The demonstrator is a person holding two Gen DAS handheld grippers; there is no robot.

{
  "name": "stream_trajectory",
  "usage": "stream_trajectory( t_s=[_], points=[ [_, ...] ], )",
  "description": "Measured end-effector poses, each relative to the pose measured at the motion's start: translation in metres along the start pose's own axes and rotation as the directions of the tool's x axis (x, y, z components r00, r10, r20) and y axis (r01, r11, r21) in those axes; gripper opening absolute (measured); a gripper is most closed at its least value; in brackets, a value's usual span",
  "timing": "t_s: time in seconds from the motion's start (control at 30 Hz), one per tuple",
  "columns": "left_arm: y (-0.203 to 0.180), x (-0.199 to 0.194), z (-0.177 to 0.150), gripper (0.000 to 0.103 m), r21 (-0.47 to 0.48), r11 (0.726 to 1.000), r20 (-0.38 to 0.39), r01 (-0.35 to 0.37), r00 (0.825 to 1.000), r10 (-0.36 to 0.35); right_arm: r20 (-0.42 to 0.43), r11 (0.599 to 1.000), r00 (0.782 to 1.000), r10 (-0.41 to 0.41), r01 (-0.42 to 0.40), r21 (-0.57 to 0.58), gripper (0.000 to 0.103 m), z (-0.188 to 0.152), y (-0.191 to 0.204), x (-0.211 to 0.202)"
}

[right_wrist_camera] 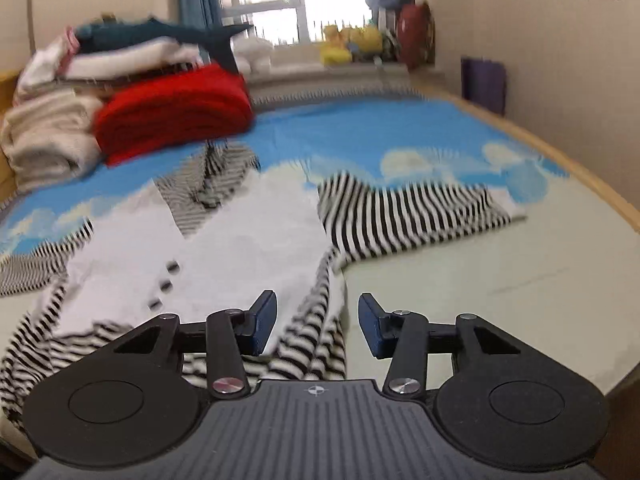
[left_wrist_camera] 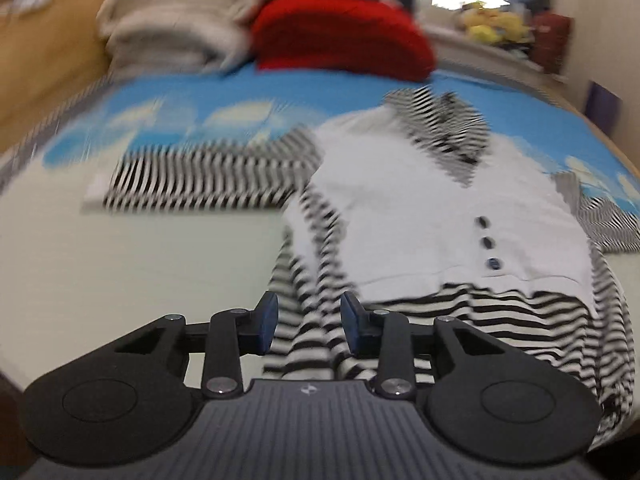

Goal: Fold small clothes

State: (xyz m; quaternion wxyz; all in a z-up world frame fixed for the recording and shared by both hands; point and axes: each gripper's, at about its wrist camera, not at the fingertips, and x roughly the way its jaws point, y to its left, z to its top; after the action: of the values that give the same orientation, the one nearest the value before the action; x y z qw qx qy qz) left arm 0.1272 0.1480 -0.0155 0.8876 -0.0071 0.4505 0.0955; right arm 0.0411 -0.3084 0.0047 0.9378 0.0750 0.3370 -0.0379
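**Both claws at the hem of the striped garment on the bed**

A small garment (left_wrist_camera: 420,208) with a white buttoned front and black-and-white striped sleeves and hem lies spread flat on the bed (right_wrist_camera: 500,280), on a sheet printed with blue sky and clouds. The left claw (left_wrist_camera: 309,322) hangs over the striped hem at one lower corner, its pads (left_wrist_camera: 267,320) apart with striped cloth showing in the gap; no pinch can be made out. The right claw (right_wrist_camera: 318,328) sits at the other lower corner, jaws apart, striped fabric under the gap. Both views are blurred. A red folded blanket (right_wrist_camera: 176,112) and pale folded bedding (right_wrist_camera: 48,136) are stacked farther up the bed
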Motion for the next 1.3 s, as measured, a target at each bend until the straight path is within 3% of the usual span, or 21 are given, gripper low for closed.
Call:
stream_trajectory(
  t_s=[0.13, 0.33, 0.43, 0.6, 0.67, 0.7, 0.73, 0.77, 0.87, 0.97, 1.03, 1.13, 1.2, 1.3],
  points=[
    [0.024, 0.025, -0.01, 0.045, -0.181, 0.979, -0.096, 0.09, 0.989, -0.109, -0.169, 0.994, 0.985, 0.037, -0.019, 0.103, 0.049, -0.007, -0.007, 0.03],
    [0.029, 0.051, -0.026, 0.068, -0.29, 0.953, -0.218, 0.086, 0.964, -0.153, -0.387, 0.984, 0.92, 0.059, 0.011, 0.175, 0.058, -0.034, -0.004, 0.065],
    [0.026, 0.06, -0.032, 0.071, -0.334, 0.939, -0.251, 0.083, 0.952, -0.173, -0.447, 0.978, 0.892, 0.072, 0.025, 0.208, 0.06, -0.048, -0.004, 0.073],
    [0.023, 0.071, -0.039, 0.072, -0.363, 0.93, -0.291, 0.062, 0.94, -0.176, -0.474, 0.976, 0.877, 0.078, 0.031, 0.218, 0.059, -0.062, -0.003, 0.085],
    [0.022, 0.072, -0.042, 0.068, -0.368, 0.928, -0.296, 0.058, 0.939, -0.176, -0.467, 0.977, 0.879, 0.092, 0.011, 0.214, 0.05, -0.065, -0.001, 0.084],
    [0.022, 0.072, -0.044, 0.062, -0.365, 0.929, -0.297, 0.063, 0.938, -0.18, -0.463, 0.978, 0.88, 0.107, -0.011, 0.206, 0.032, -0.066, 0.001, 0.082],
    [0.02, 0.072, -0.045, 0.048, -0.355, 0.932, -0.299, 0.07, 0.936, -0.185, -0.46, 0.98, 0.88, 0.121, -0.031, 0.199, 0.011, -0.066, 0.002, 0.08],
    [0.018, 0.071, -0.046, 0.027, -0.339, 0.937, -0.301, 0.078, 0.935, -0.187, -0.452, 0.98, 0.883, 0.126, -0.039, 0.197, 0.006, -0.065, 0.001, 0.078],
    [0.015, 0.06, -0.049, 0.008, -0.319, 0.941, -0.275, 0.112, 0.939, -0.205, -0.395, 0.965, 0.908, 0.142, -0.038, 0.261, 0.003, -0.056, -0.015, 0.063],
    [0.004, 0.034, -0.051, 0.007, -0.291, 0.931, -0.201, 0.221, 0.937, -0.286, -0.346, 0.957, 0.932, 0.112, -0.007, 0.29, 0.003, -0.05, -0.032, 0.05],
    [-0.004, 0.02, -0.054, 0.007, -0.237, 0.937, -0.177, 0.257, 0.937, -0.301, -0.343, 0.954, 0.937, 0.07, 0.038, 0.298, 0.003, -0.051, -0.043, 0.047],
    [0.003, 0.021, -0.067, 0.007, -0.251, 0.952, -0.232, 0.175, 0.944, -0.235, -0.392, 0.951, 0.918, 0.062, 0.065, 0.303, 0.003, -0.059, -0.053, 0.051],
    [0.011, 0.024, -0.074, 0.008, -0.282, 0.953, -0.271, 0.114, 0.943, -0.193, -0.429, 0.959, 0.896, 0.112, 0.016, 0.283, 0.003, -0.064, -0.045, 0.056],
    [0.016, 0.017, -0.07, 0.018, -0.324, 0.936, -0.239, 0.138, 0.945, -0.222, -0.447, 0.976, 0.888, 0.11, -0.01, 0.219, 0.006, -0.065, -0.031, 0.057]
  ],
)
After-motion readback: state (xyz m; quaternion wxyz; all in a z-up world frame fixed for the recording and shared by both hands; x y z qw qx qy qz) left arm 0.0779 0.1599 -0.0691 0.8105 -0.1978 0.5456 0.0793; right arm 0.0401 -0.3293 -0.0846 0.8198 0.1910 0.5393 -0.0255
